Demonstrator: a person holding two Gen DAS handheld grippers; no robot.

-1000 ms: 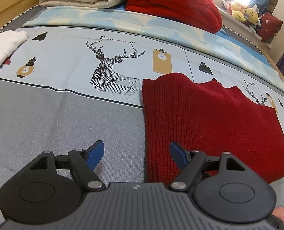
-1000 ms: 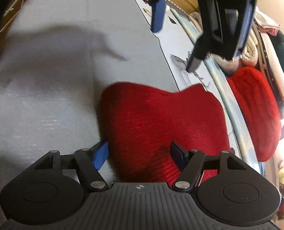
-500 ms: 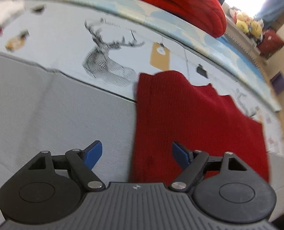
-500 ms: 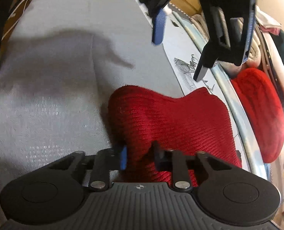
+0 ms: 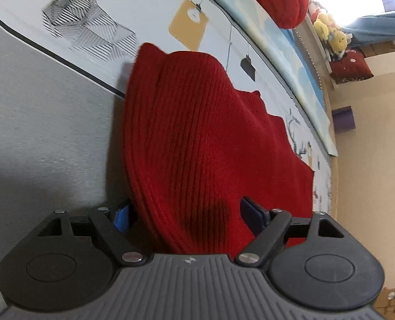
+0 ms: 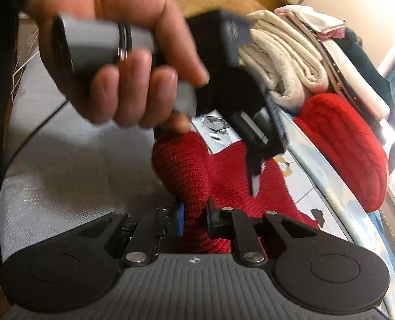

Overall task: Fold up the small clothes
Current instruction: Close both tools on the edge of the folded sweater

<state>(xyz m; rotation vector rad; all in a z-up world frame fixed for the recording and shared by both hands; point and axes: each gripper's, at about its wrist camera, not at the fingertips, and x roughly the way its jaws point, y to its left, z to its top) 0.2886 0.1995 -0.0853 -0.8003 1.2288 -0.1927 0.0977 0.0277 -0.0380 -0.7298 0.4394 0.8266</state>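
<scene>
Left wrist view: the left gripper [image 5: 186,213] is spread wide, a raised fold of the red knit [image 5: 202,138] between its fingers, on the bed [image 5: 45,133].

Right wrist view: the right gripper [image 6: 194,220] pinches the knit's near edge; the hand [image 6: 122,53] grips the left gripper's handle above.

A home bedroom: a bed sheet [image 5: 51,144] with deer print, folded blankets [image 6: 285,61] at 1 o'clock, plush toys [image 5: 330,34] at 2 o'clock.
</scene>
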